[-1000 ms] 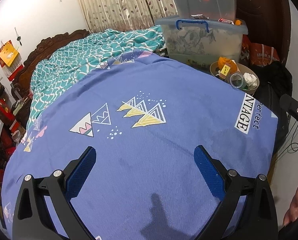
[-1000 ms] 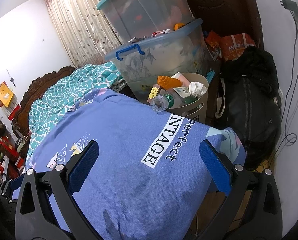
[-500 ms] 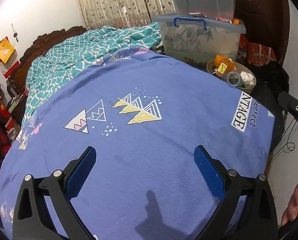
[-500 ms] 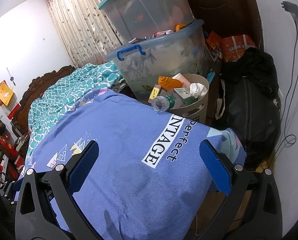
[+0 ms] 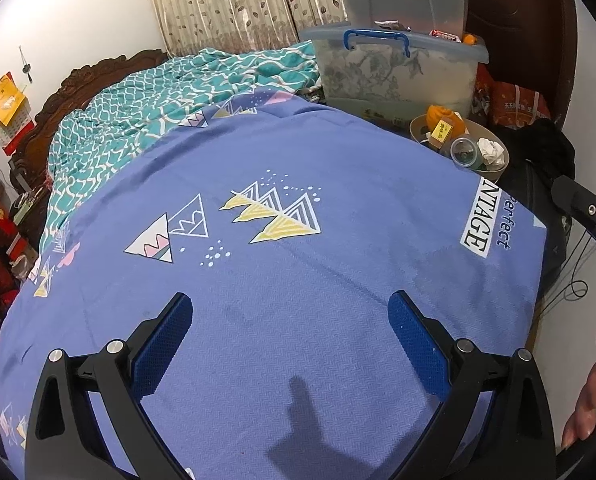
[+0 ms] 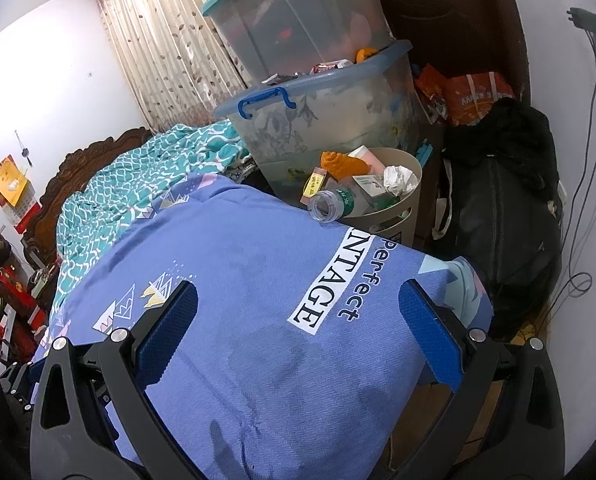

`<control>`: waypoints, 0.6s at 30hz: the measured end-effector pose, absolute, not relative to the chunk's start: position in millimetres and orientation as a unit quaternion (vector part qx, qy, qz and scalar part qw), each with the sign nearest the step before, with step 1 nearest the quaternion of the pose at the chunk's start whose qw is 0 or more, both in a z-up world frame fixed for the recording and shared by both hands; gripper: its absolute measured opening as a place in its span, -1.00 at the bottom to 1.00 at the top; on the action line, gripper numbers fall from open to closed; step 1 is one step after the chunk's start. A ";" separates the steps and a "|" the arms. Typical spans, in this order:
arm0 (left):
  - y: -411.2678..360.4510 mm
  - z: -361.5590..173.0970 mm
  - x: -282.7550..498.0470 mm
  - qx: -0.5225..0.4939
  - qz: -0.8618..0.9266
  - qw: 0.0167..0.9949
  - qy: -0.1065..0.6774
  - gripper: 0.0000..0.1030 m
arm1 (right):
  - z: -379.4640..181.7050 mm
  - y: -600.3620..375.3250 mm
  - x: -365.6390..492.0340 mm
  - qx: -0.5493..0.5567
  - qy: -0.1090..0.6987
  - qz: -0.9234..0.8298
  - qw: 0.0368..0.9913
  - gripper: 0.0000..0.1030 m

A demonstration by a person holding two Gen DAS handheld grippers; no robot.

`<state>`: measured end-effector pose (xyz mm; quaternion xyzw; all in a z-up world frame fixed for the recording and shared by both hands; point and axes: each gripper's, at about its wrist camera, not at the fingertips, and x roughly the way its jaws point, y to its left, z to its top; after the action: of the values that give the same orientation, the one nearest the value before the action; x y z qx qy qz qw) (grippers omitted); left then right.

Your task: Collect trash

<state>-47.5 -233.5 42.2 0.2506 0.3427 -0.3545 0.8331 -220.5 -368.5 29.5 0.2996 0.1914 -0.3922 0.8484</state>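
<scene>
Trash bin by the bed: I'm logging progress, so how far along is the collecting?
Done, apparently: the bin already holds a plastic bottle, crumpled paper and boxes. In hand: nothing; the left tool and right tool are open, over the blue bedspread. Left: no loose trash shows on it.

even indoor light, fairly bright, and both views sharp through the middle. on the blue sheet (image 5: 298, 280) a soft dark shadow falls just below the left gripper (image 5: 290, 344), so the light comes from behind the cameras. the white wall (image 6: 50, 80) looks washed out beside the curtain (image 6: 170, 48). straight lines bow hard toward the black round rim of each fisheye frame, and detail smears there.
</scene>
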 end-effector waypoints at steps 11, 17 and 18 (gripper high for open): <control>-227.8 61.4 -57.2 0.223 -0.381 0.842 0.311 0.83 | 38.0 -366.0 -228.4 0.288 0.176 -0.404 0.851 0.93; -220.9 76.9 -64.1 0.203 -0.402 0.846 0.284 0.83 | 46.0 -360.1 -233.8 0.281 0.168 -0.411 0.851 0.93; -219.6 78.9 -65.2 0.200 -0.405 0.847 0.280 0.83 | 47.2 -358.5 -233.6 0.279 0.167 -0.411 0.852 0.93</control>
<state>-65.2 -219.6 78.9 0.1999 0.2804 -0.4048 0.8471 -233.6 -358.5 47.2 0.2790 0.1669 -0.4111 0.8517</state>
